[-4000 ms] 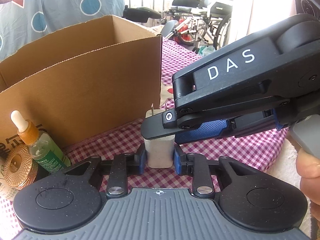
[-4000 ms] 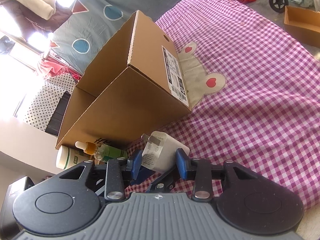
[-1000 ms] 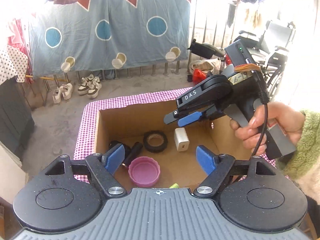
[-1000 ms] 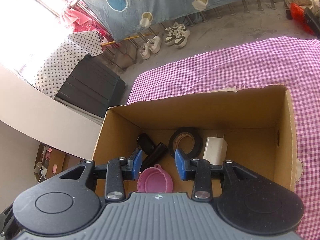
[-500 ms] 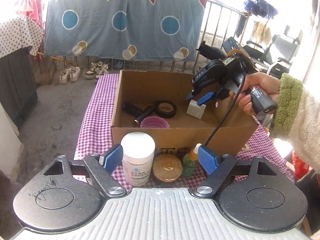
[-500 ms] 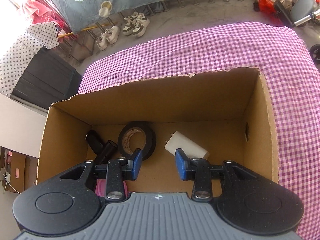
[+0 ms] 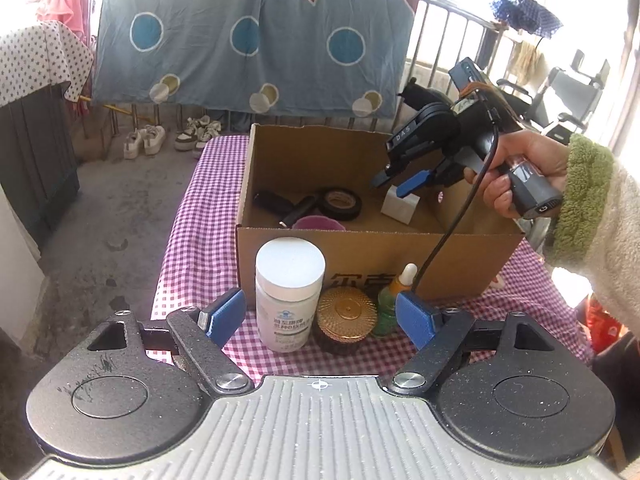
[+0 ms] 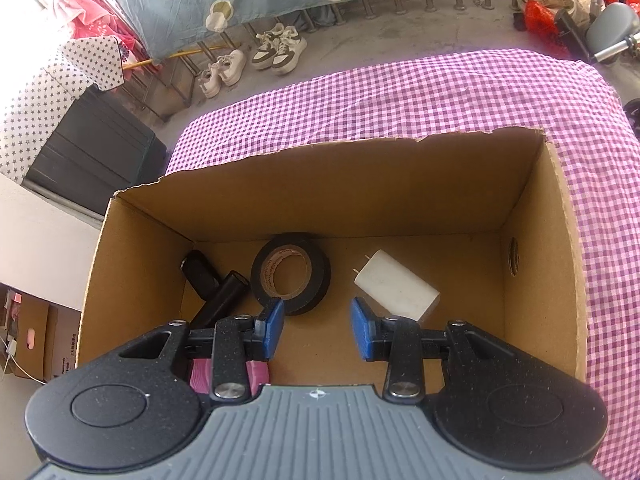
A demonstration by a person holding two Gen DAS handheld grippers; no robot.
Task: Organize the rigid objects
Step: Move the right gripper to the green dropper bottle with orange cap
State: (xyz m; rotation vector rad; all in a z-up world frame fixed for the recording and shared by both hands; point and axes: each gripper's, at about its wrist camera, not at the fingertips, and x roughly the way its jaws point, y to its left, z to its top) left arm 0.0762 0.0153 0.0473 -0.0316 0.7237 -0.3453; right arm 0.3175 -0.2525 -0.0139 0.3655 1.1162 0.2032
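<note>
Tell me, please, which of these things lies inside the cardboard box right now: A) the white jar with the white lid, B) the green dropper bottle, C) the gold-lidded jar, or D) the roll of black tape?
D: the roll of black tape lies on the floor of the cardboard box beside the white charger, while the other three stand outside its front wall.
</note>
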